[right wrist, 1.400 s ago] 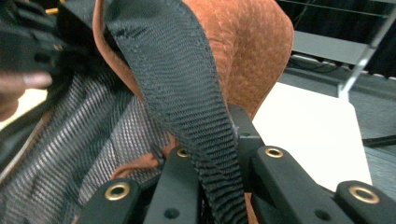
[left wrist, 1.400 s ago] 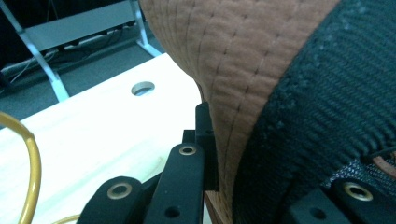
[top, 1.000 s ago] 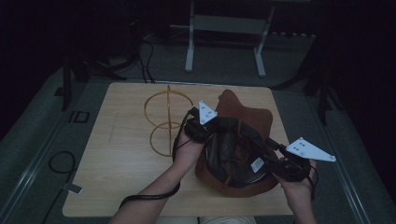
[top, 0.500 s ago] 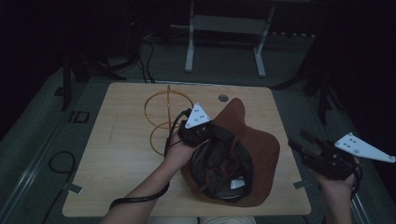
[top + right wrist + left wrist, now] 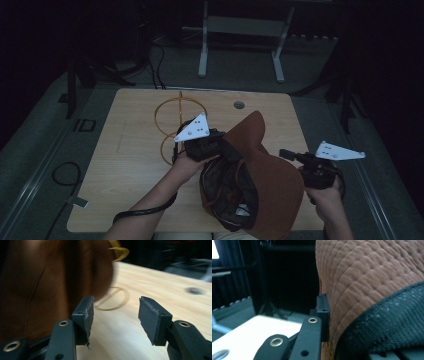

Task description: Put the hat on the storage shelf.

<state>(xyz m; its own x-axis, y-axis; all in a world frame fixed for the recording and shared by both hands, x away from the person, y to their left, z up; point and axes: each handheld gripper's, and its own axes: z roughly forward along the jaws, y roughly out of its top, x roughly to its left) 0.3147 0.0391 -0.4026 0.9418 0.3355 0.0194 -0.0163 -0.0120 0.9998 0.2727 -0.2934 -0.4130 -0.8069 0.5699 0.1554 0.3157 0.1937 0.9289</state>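
Note:
A brown quilted garment (image 5: pixel 272 187) with dark lining and a black knitted band (image 5: pixel 387 322) lies bunched on the wooden table (image 5: pixel 130 150). One corner of it is raised. My left gripper (image 5: pixel 216 146) is at the garment's left side, shut on the brown fabric (image 5: pixel 367 272), and one black jaw lies against the cloth. My right gripper (image 5: pixel 286 154) hovers just right of the garment, apart from it. Its jaws have just been opening, and they stand open with nothing between them (image 5: pixel 115 315). The brown cloth (image 5: pixel 37 285) fills the left of the right gripper view.
A gold wire stand (image 5: pixel 172 117) with rings rises behind the left gripper, and one ring lies flat on the table (image 5: pixel 112 303). A round cable hole (image 5: pixel 239 105) sits near the far edge. White desk legs (image 5: pixel 202 45) stand on the floor beyond.
The right gripper let go of the garment's right edge, swung out to the right, then came part way back. The left gripper shifted slightly and the garment's corner now stands higher.

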